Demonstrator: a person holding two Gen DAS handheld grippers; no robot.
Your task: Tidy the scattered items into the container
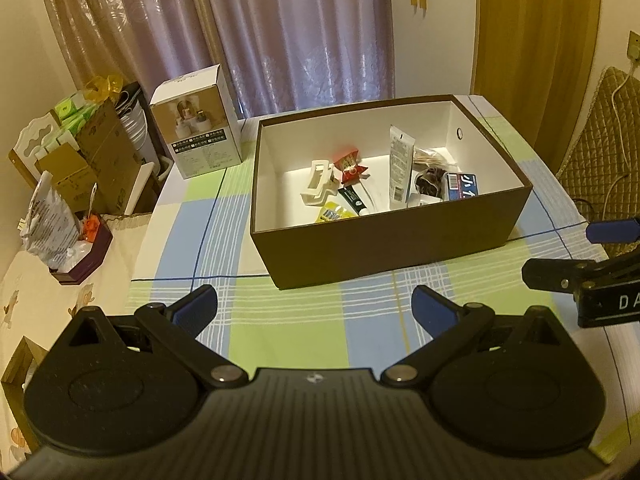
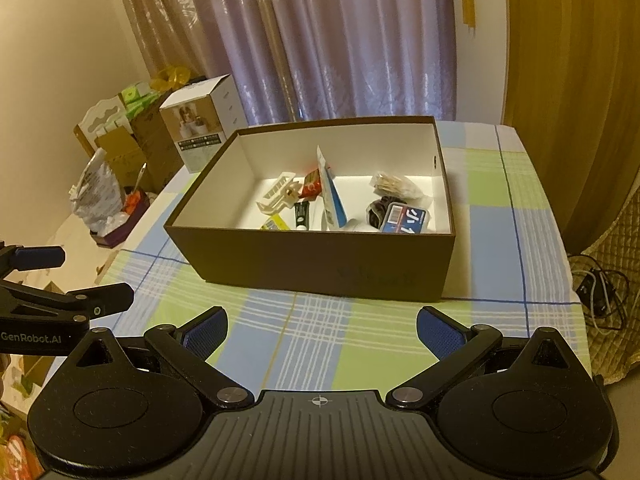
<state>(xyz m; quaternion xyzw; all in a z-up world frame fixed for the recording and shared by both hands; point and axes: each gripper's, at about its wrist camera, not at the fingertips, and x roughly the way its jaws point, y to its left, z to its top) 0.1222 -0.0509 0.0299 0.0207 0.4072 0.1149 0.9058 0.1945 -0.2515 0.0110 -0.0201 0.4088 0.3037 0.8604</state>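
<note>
A brown box with a white inside stands on the checked tablecloth. It holds several small items: a white clip, a red wrapper, a white tube, a dark green tube, a yellow packet, a blue card box and a dark bundle. My left gripper is open over the cloth in front of the box, holding nothing. My right gripper is open too, also short of the box.
A white product carton stands at the table's back left. Cardboard boxes, a purple tray and bags crowd the left side. A quilted chair and cables lie to the right. Curtains hang behind.
</note>
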